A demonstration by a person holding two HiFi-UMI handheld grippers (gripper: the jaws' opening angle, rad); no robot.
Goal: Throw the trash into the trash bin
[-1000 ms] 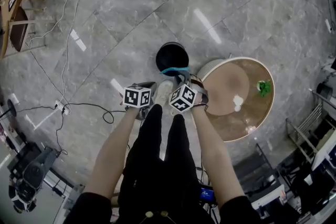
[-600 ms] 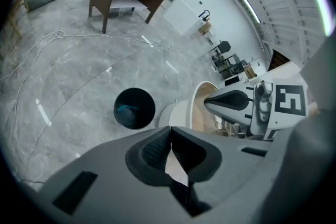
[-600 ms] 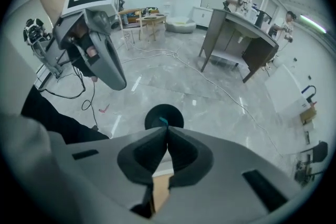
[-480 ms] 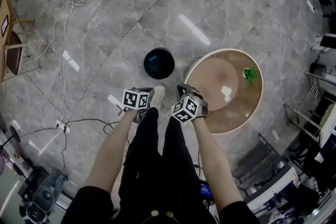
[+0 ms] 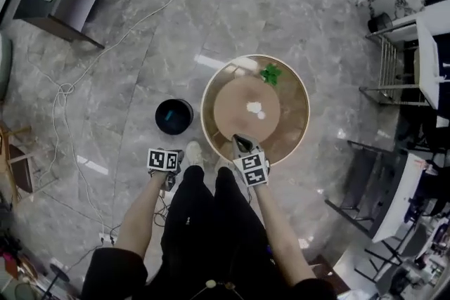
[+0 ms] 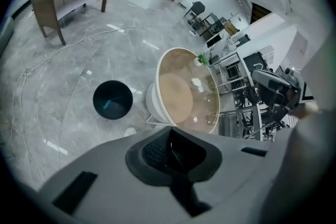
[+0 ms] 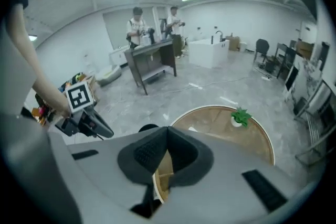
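Observation:
The black trash bin (image 5: 174,116) stands on the floor just left of the round table (image 5: 295,91); a teal scrap (image 6: 106,105) lies inside it. White crumpled trash (image 5: 254,107) sits in the middle of the tabletop. My right gripper (image 5: 241,144) is shut and holds nothing, raised over the table's near rim. My left gripper (image 6: 169,150) is also shut and empty, and it hangs above the floor on the near side of the bin, its marker cube (image 5: 164,159) facing up. Both point steeply down.
A small green potted plant (image 5: 270,74) stands at the table's far edge. Cables (image 5: 67,91) trail over the marble floor to the left. A dark desk (image 7: 152,60) with two people (image 7: 137,26) behind it stands at the back, and metal racks (image 5: 394,74) to the right.
My right gripper let go of the teal scrap over the bin, shut, and rose toward the table's near rim. My left gripper drew back from the bin. The view swung toward the table.

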